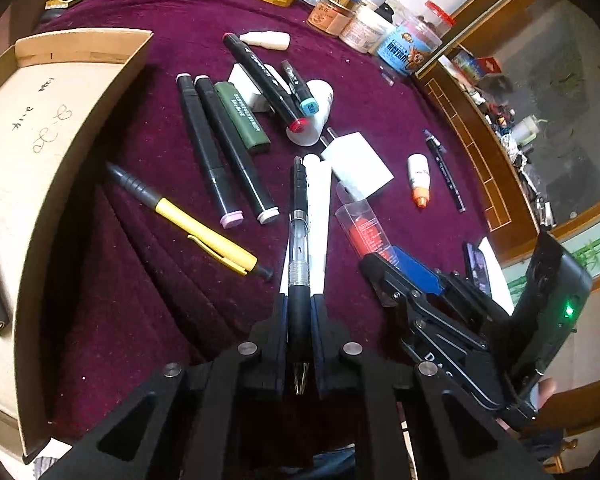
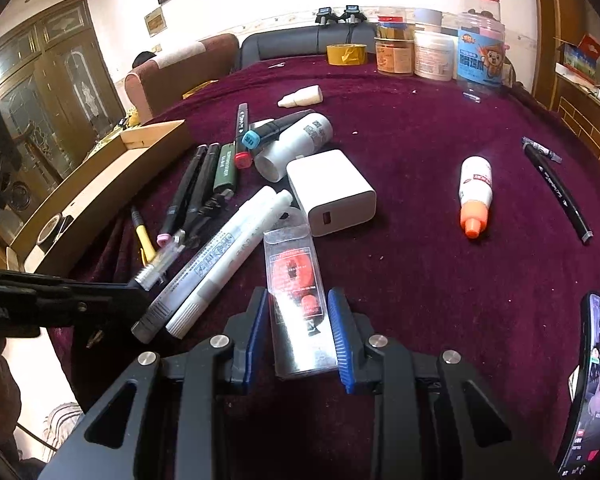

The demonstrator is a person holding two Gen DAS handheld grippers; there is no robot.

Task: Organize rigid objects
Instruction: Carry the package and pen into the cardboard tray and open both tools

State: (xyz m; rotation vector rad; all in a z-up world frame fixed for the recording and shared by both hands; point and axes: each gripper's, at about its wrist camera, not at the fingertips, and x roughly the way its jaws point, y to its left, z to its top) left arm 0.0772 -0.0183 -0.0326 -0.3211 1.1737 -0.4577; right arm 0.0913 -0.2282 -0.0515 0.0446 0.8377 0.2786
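My left gripper (image 1: pixel 299 304) is shut on a black pen with a clear barrel (image 1: pixel 298 240), gripping its rubber sleeve; the pen's tip points back toward the camera. In the right wrist view this gripper (image 2: pixel 136 292) comes in from the left with the same pen (image 2: pixel 162 260). My right gripper (image 2: pixel 298 328) has its blue pads on both sides of a clear plastic case with red contents (image 2: pixel 294 272), closed on its near end. The left wrist view shows that case (image 1: pixel 360 228) sticking out of the right gripper (image 1: pixel 384 276). An open cardboard box (image 1: pixel 60 120) stands to the left.
On the maroon cloth (image 2: pixel 420 280) lie black markers (image 1: pixel 220 152), a yellow pen (image 1: pixel 204 236), white markers (image 2: pixel 220 248), a green lighter (image 1: pixel 242 120), a white charger (image 2: pixel 332 196), a glue bottle (image 2: pixel 476 196) and a black pen (image 2: pixel 560 192). Jars (image 2: pixel 432 56) and tape (image 2: pixel 346 54) line the far edge. A phone (image 2: pixel 592 380) stands at right.
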